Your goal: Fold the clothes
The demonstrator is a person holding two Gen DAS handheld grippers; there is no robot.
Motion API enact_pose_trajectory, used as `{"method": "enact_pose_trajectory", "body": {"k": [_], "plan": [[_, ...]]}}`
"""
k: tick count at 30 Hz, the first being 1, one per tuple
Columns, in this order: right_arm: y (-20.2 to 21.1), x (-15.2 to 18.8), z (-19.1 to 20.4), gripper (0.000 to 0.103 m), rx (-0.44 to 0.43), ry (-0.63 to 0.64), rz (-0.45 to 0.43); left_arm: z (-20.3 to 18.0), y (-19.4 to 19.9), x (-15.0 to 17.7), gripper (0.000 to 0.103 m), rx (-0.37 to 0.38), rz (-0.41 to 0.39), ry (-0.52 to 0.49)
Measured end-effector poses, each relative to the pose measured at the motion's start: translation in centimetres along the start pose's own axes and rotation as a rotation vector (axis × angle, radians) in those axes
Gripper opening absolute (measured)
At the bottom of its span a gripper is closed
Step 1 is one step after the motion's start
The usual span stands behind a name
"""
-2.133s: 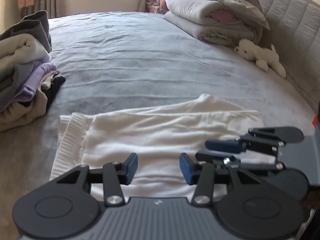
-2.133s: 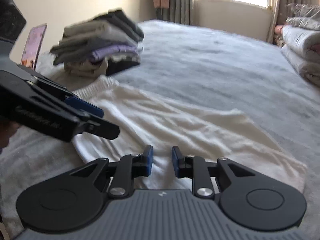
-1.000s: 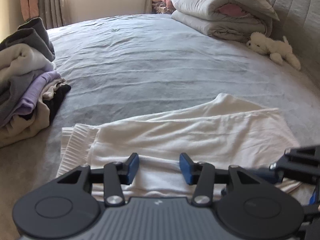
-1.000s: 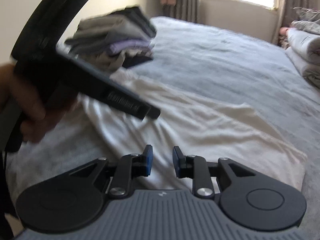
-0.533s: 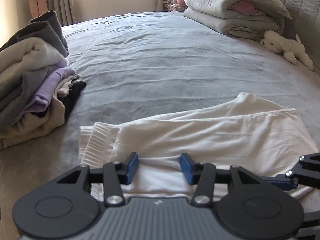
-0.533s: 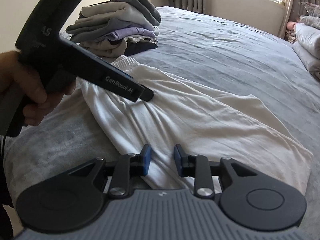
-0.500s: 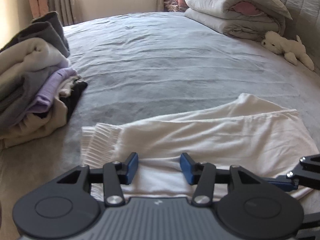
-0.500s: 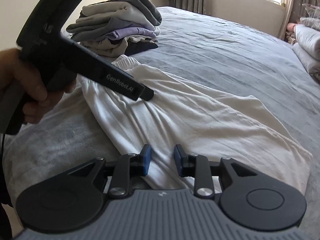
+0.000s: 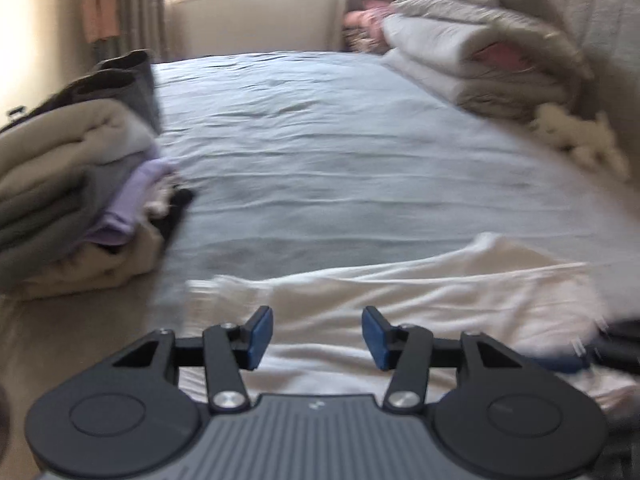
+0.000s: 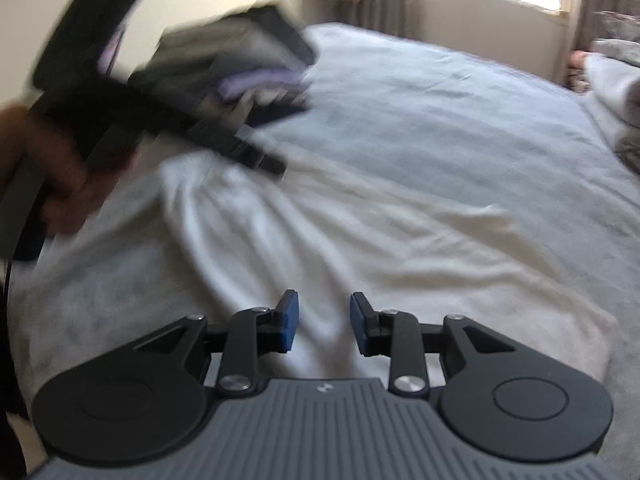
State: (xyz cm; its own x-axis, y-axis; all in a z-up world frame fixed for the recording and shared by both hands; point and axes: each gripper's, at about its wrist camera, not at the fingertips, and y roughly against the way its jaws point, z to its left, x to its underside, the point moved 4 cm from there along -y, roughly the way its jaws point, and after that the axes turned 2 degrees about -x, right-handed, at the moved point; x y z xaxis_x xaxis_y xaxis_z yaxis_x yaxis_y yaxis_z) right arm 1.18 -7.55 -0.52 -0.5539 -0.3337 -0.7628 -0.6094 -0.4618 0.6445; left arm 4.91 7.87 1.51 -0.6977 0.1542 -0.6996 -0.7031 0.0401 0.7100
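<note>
The left gripper [image 9: 317, 338] fingers are spread, empty. The right gripper [image 10: 319, 329] fingers are a bit wider than a moment ago, empty too. Just past both lies the white garment [image 9: 420, 300], flat on the bed [image 9: 340, 152]. Both views have swung and blurred, maybe lining up a grab.

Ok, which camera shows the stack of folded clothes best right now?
The left wrist view: the stack of folded clothes sits close at its left edge, grey, cream and lilac layers readable despite blur. In the right wrist view the stack is badly smeared and partly hidden by the left tool.
</note>
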Motion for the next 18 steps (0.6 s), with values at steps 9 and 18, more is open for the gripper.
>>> {"method": "enact_pose_trajectory", "body": {"k": [9, 18], "plan": [[-1.1, -0.2, -6.9, 0.03, 0.088, -0.181, 0.007, -3.0, 0.4, 1.3, 0.058, 0.103, 0.018, -0.084], [-1.7, -0.6, -9.4, 0.027, 0.21, -0.169, -0.03, -1.8, 0.8, 1.9, 0.06, 0.145, 0.064, -0.079]]}}
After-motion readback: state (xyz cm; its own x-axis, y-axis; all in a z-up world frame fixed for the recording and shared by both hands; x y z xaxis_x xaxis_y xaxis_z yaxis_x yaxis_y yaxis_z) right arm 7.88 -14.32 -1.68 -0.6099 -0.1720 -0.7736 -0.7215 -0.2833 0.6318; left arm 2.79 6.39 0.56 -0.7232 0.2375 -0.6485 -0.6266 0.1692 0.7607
